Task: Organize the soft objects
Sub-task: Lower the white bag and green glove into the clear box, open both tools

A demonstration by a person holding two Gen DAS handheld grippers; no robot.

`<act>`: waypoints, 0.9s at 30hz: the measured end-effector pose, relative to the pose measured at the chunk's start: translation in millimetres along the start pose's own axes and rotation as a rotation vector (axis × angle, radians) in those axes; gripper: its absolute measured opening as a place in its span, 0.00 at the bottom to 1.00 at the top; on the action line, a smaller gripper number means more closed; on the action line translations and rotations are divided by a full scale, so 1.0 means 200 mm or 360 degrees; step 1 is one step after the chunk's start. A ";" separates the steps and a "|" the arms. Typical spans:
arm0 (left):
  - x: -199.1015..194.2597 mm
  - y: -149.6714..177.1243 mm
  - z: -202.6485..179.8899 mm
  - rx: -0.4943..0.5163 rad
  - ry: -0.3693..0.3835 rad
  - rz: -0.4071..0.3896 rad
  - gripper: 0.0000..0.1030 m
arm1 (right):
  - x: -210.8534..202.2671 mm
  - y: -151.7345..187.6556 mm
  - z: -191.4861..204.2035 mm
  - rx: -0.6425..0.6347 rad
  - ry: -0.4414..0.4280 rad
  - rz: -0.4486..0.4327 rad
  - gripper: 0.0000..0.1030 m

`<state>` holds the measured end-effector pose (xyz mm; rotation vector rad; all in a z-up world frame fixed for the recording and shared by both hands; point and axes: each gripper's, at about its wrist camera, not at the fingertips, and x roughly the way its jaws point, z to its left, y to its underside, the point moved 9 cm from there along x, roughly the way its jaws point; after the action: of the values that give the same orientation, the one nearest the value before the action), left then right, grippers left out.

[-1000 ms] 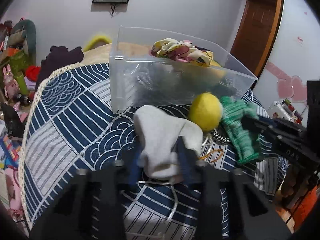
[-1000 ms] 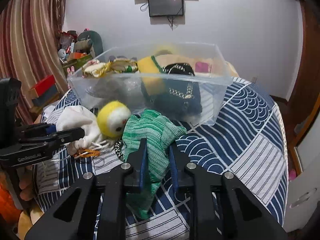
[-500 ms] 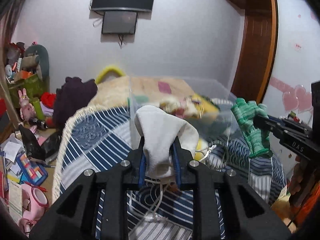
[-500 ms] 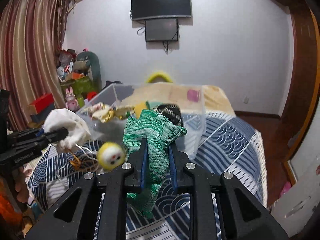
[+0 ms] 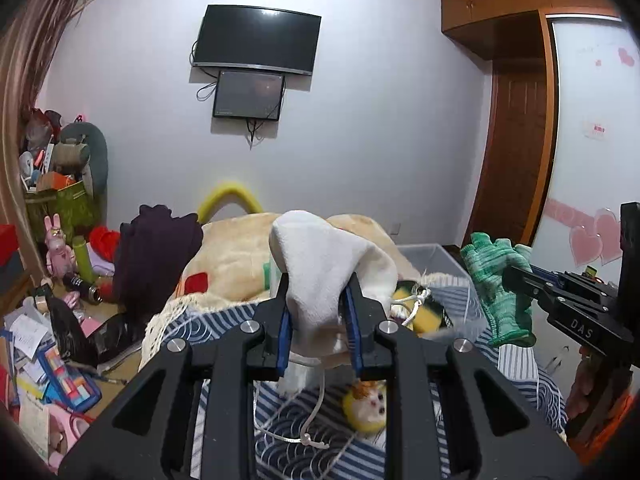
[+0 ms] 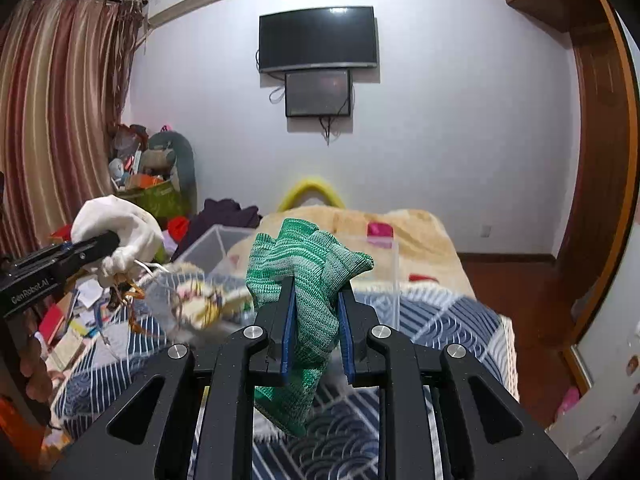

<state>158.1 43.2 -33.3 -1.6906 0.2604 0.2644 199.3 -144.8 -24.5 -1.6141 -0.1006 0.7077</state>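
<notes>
Left gripper, jaws clamped on the lower part of a white, soft cloth drawstring pouch; the pouch's rounded body flops up and over the blue finger pads, and a thin white cord trails below the jaws with a small round yellow plush toy hanging there, its exact attachment unclear. Right gripper, jaws clamped across the middle of a green-and-white striped knitted glove, whose fingers stand above the pads while the cuff droops beneath. Both items are judged light, limp and compressible, with little slip risk on the pads but apt to swing and snag; a mid-body pinch suits the glove, and a hold near the gathered neck suits the pouch, since the dangling cord and toy may catch on a rim. Both grippers are held raised above the bed, pointing roughly level toward the far wall, side by side but apart, each visible in the other's view. Below and ahead lies the clear plastic storage bin, on a blue-and-white wave-patterned bedspread, with a beige blanket beyond
</notes>
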 end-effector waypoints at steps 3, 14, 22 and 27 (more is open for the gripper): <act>0.05 -0.03 -0.01 0.0008 -0.0006 -0.0017 0.22 | 0.03 -0.05 0.01 -0.0013 0.0005 -0.0029 0.17; 0.44 0.12 -0.04 0.0045 0.0029 0.0275 0.22 | 0.25 0.05 -0.01 -0.0072 0.0107 0.0088 0.17; 0.59 0.24 -0.09 0.0116 0.0021 0.0402 0.25 | 0.33 0.16 -0.04 -0.0087 0.0124 0.0229 0.18; 0.57 0.24 -0.11 0.0160 -0.0014 0.0398 0.47 | 0.32 0.14 -0.06 -0.0085 0.0129 0.0243 0.26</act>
<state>251.6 13.3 -112.7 -1.5568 0.4724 0.4369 246.4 -131.9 -74.9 -1.7125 0.0637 0.7608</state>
